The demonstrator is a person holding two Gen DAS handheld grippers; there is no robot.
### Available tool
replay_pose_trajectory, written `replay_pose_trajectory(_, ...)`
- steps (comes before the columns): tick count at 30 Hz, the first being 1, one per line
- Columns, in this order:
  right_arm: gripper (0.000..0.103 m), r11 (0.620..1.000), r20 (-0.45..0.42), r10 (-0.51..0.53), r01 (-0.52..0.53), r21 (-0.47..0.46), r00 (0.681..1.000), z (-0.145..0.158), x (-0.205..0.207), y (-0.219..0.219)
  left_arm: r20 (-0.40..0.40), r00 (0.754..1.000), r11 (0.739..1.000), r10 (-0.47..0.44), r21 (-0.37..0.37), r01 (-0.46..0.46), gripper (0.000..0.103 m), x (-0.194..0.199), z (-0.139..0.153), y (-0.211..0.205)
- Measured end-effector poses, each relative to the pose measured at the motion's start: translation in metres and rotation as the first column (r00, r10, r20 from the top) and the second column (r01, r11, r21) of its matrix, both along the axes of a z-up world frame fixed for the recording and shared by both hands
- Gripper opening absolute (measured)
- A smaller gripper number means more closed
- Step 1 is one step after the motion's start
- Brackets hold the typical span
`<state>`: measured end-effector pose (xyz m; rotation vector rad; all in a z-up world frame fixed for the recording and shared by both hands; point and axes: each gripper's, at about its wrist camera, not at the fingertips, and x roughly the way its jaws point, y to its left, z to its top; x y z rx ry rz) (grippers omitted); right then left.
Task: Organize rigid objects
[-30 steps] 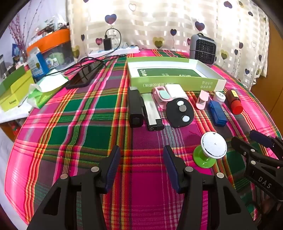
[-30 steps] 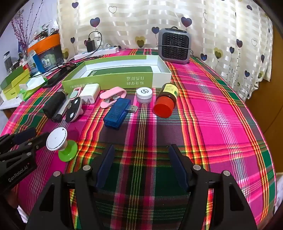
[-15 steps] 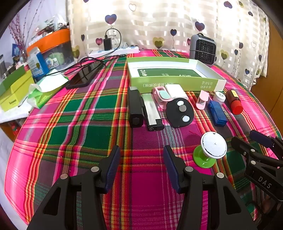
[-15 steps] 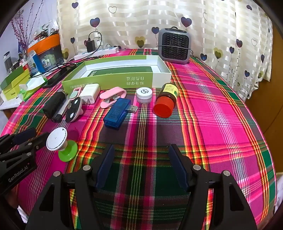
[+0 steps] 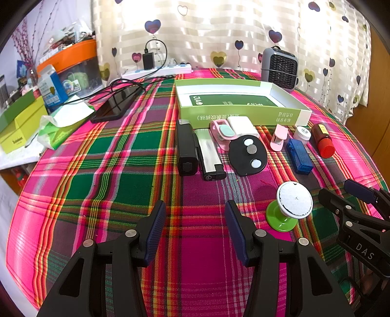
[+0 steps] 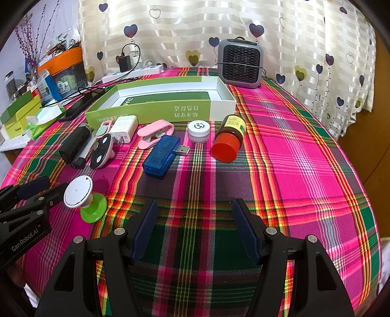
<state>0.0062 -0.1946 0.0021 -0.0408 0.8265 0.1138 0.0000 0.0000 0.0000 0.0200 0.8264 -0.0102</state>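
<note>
Both claws agape, low over tablecloth [image 6: 292, 158]: left claw [image 5: 195, 219], right claw [image 6: 193, 219].

Home room: heart-print curtain [image 6: 243, 22], plaid tablecloth [image 6: 292, 158], small heater [image 6: 240, 64].

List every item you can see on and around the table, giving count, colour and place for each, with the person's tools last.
box: 1, green and white, open, table middle
heater: 1, grey, behind box
bottle: 1, brown, red cap, lying right of jar
jar: 1, white, before box
USB tester: 1, blue
clip: 1, pink
charger: 1, white
knob: 1, white on green base
phone: 1, black, left
left gripper: open
right gripper: open
</note>
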Motion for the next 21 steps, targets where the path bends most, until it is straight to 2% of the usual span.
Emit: replay_pose_trajectory(21,0.064,1.0,-0.003,0.006,-0.006,0.0,1.0,0.0005,0.0003,-0.0006,-0.004,1.0,1.0,-0.012,0.0,0.012,0.049,0.0001,-0.0002,-0.0005)
